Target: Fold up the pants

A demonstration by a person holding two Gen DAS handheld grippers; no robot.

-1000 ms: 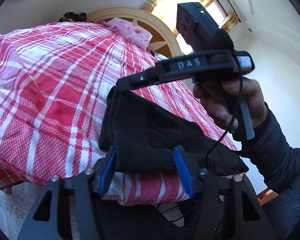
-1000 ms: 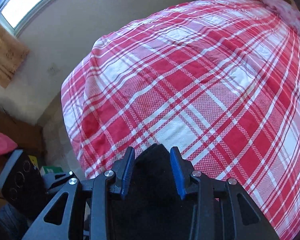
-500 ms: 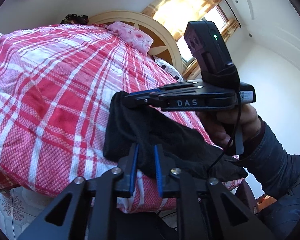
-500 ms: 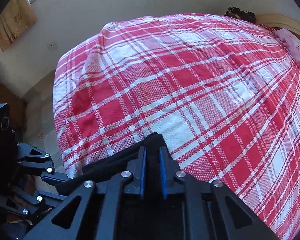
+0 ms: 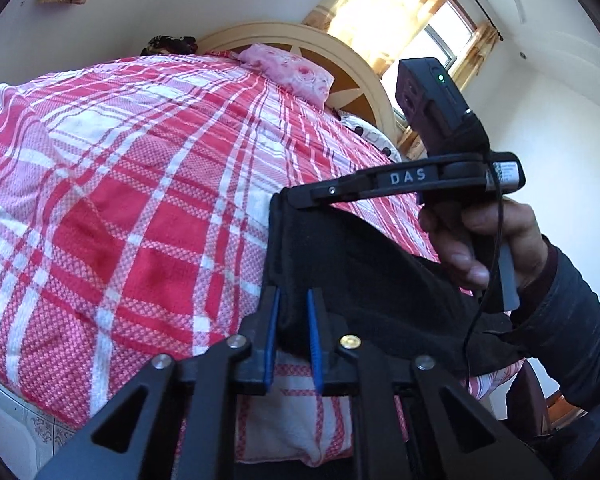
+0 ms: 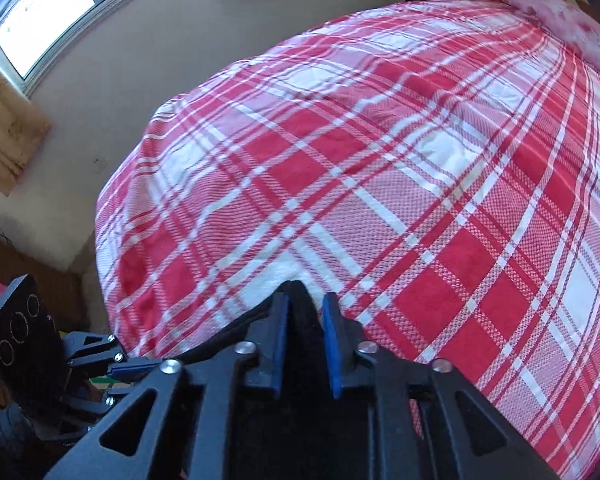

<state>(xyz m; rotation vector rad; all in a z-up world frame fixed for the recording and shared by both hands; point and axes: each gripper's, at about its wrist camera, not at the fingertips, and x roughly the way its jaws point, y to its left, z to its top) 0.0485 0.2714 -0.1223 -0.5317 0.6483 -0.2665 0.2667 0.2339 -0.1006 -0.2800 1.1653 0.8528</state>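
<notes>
The black pants (image 5: 364, 276) hang stretched between my two grippers above the near edge of the bed. My left gripper (image 5: 293, 300) is shut on the near corner of the pants' edge. My right gripper (image 6: 303, 304) is shut on the other corner of the black pants (image 6: 300, 320); in the left wrist view it shows from the side (image 5: 300, 196), pinching the top corner. The rest of the pants droops down to the right, over the bed edge. My left gripper also shows low at the left of the right wrist view (image 6: 120, 368).
The bed with a red and white plaid cover (image 5: 120, 200) fills both views (image 6: 380, 160). A pink pillow (image 5: 288, 72) and a wooden headboard (image 5: 352, 64) lie at the far end. A dark item (image 5: 168, 44) sits at the far corner. Tiled floor (image 5: 4, 420) shows below the bed.
Both grippers closed on the pants' edge from open a second ago. Since then they have lifted and drawn the edge taut between them.
</notes>
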